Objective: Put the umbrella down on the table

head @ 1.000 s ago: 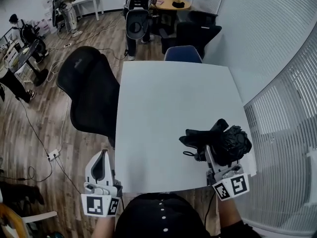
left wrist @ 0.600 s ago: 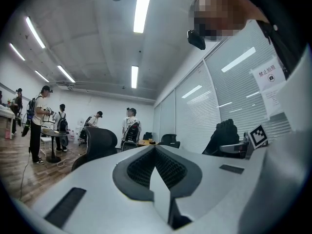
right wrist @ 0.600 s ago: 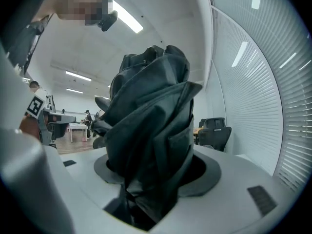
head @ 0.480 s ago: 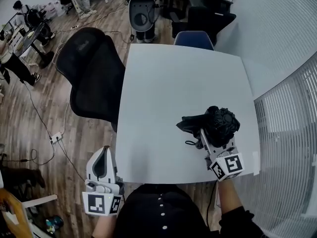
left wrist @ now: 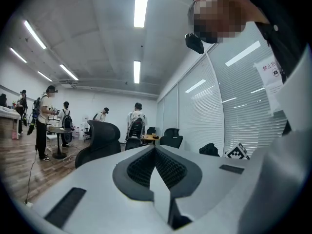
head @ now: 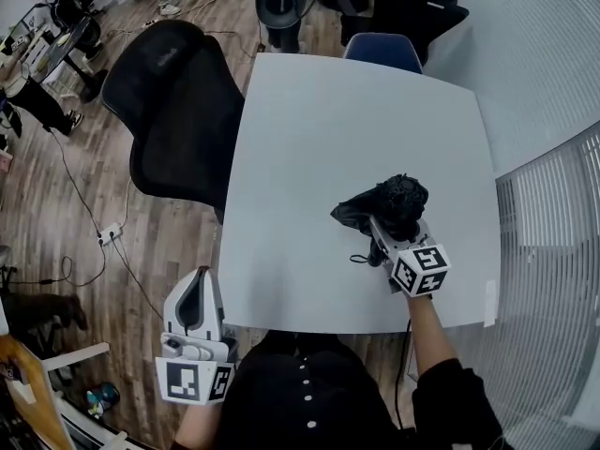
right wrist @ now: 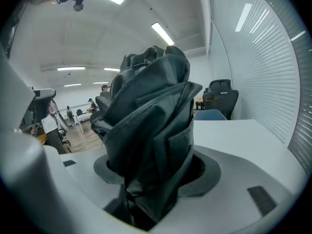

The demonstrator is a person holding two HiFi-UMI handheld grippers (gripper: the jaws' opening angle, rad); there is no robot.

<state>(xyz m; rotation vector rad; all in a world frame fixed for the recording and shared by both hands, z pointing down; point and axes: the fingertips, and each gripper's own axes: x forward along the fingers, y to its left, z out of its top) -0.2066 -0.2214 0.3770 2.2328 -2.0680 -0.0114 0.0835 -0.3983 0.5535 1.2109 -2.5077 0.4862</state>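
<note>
Right claw [head: 382,229] grips black umbrella [head: 397,199] between jaws, over table [head: 309,139].

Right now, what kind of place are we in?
Most likely an open-plan office or lab: a white table with black office chairs beside it, blinds along one side, and long strip lights overhead.

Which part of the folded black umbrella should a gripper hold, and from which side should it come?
Probably the bundled middle of the umbrella, from the person's side, as the right gripper does: the folded fabric is thick there and fills the jaws.
</note>
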